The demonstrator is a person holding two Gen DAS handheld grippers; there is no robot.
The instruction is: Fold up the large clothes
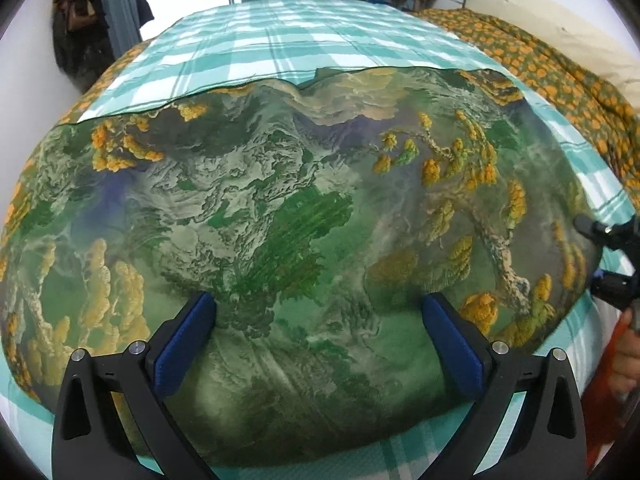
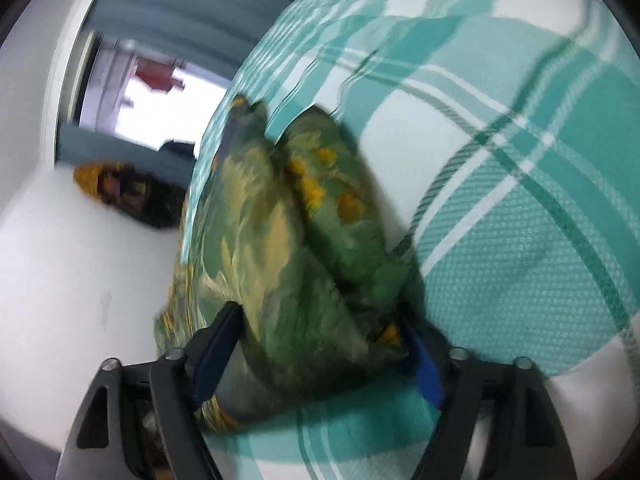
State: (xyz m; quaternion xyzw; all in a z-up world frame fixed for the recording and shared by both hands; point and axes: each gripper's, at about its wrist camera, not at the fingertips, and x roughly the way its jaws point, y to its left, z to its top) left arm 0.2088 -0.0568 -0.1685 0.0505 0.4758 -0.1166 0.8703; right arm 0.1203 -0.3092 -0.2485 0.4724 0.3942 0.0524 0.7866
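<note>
A large green garment [image 1: 280, 208], printed with pale swirls and orange-yellow clusters, lies spread flat across a bed covered by a teal-and-white checked sheet [image 1: 280, 40]. Its far edge runs in a wavy line across the sheet, and its near edge reaches almost to the foot of the left wrist view. The left gripper [image 1: 320, 320] hovers low over the near part of the cloth with its blue-padded fingers [image 1: 188, 340] spread wide apart, nothing between them but the flat fabric below. The right gripper [image 1: 612, 264] shows at the right edge of that view, at the garment's right side. In its own blurred view the right gripper [image 2: 320, 344] has a bunched fold of the garment [image 2: 288, 240] lying between its fingers [image 2: 216, 344]; the jaws stand fairly wide, and it seems they do not pinch the cloth, though the blur makes this uncertain. An orange-dotted blanket [image 1: 560, 72] lies heaped along the bed's right side, with a cream pillow [image 1: 560, 16] behind it.
</note>
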